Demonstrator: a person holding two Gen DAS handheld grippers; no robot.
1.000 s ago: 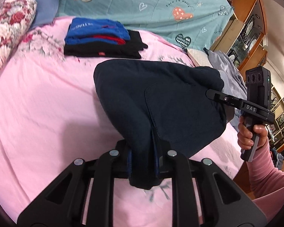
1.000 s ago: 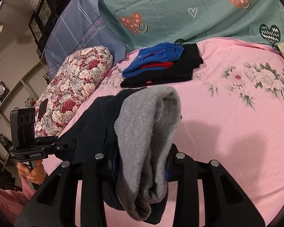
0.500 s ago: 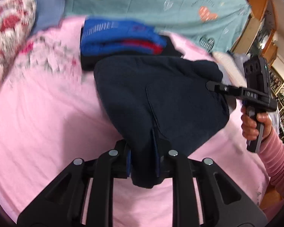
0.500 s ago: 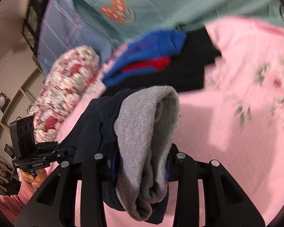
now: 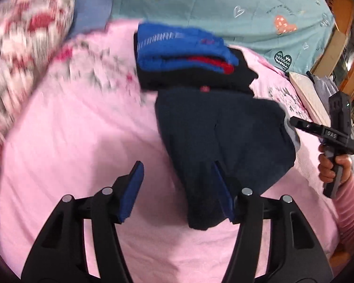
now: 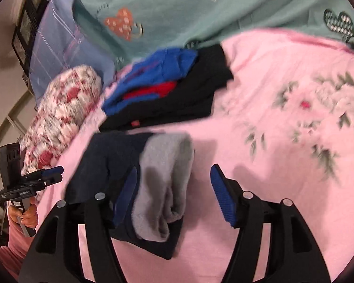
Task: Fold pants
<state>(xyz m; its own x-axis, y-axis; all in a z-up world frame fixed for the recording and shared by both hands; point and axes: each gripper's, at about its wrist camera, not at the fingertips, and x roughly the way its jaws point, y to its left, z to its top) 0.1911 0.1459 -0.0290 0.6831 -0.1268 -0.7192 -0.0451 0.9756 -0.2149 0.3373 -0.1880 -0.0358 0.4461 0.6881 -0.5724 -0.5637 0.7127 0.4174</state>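
Left to right in my left wrist view: blurred floral pillow [image 5: 23, 54], pink bedsheet [image 5: 82, 141], then my left gripper [image 5: 177, 176] with its jaws spread wide, gripping nothing. The folded navy pants [image 5: 224, 136] lie on the sheet, their near edge brushing the inner face of the right-side finger. Just behind the pants is a stack of folded clothes [image 5: 186, 56], blue on black.

Right wrist view: right gripper [image 6: 174, 179] jaws likewise apart. The pants' grey lining roll [image 6: 167, 172] rests against the left-side pad [image 6: 127, 195]; the other pad is clear of fabric. Teal heart-print sheet [image 6: 177, 7] lies behind.
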